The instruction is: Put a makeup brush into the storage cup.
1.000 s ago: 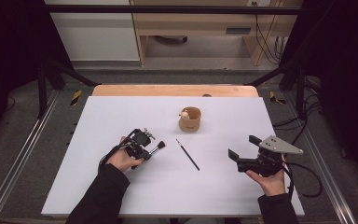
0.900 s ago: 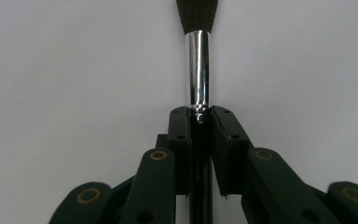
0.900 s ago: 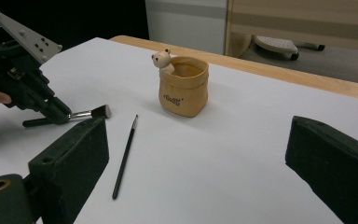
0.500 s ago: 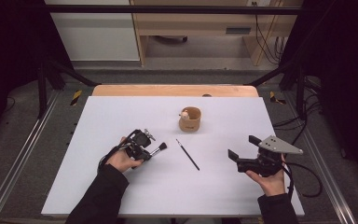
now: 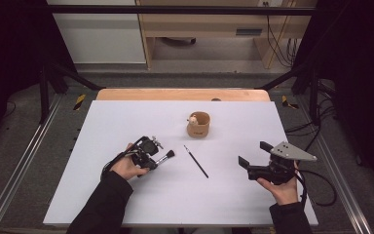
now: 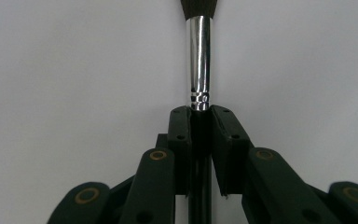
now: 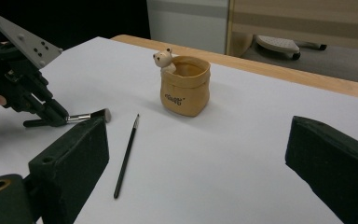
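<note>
Black left gripper (image 5: 157, 158) clamped on a makeup brush (image 5: 165, 157) by its handle just behind the metal collar, bristles pointing right, likely so it can drop into the tan pot (image 5: 198, 125) at the far middle. Right gripper (image 5: 254, 155) open, holding nothing, near right. Thin brush (image 5: 196, 161) lies on white table (image 5: 126, 117) between them

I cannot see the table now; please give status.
Left gripper shut on makeup brush. Right gripper open. Thin brush, pouch-shaped holder untouched. Path unobstructed.
</note>
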`<state>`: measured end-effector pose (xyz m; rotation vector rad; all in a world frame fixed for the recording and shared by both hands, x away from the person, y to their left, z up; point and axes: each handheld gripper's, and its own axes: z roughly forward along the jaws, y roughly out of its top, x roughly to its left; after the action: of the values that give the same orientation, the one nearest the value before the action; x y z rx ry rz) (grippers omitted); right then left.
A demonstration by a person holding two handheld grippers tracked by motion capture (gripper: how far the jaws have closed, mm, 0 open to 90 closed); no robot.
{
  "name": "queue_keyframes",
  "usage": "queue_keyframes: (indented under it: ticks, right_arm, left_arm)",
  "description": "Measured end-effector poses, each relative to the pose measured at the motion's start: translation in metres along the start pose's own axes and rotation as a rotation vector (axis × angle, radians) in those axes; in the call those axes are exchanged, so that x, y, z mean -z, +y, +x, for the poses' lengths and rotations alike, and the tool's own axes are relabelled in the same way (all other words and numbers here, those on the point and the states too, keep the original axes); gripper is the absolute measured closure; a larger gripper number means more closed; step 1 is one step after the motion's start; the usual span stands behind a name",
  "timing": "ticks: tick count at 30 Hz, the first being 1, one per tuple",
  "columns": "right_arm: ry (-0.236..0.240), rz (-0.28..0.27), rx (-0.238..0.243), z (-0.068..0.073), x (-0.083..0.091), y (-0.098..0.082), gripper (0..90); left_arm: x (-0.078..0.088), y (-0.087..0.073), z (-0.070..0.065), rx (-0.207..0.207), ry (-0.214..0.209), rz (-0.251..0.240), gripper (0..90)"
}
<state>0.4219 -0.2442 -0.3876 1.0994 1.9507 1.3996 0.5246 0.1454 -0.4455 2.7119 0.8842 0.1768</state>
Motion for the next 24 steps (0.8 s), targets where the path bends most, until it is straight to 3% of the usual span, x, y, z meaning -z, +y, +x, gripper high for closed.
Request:
queue_keyframes:
  ticks: [4,14,24]
  right_arm:
    - [0.002,0.000,0.001,0.001,0.000,0.000,6.5]
    - [0.002,0.002,0.001,0.001,0.000,0.000,6.5]
    - [0.003,-0.003,-0.002,0.000,0.001,0.001,6.7]
  left_arm:
    - [-0.001,0.005,-0.005,-0.021,0.033,0.033,78.6]
    - [-0.001,0.004,-0.004,-0.025,0.024,0.026,79.2]
    - [0.010,-0.001,-0.001,-0.028,0.043,-0.044,79.4]
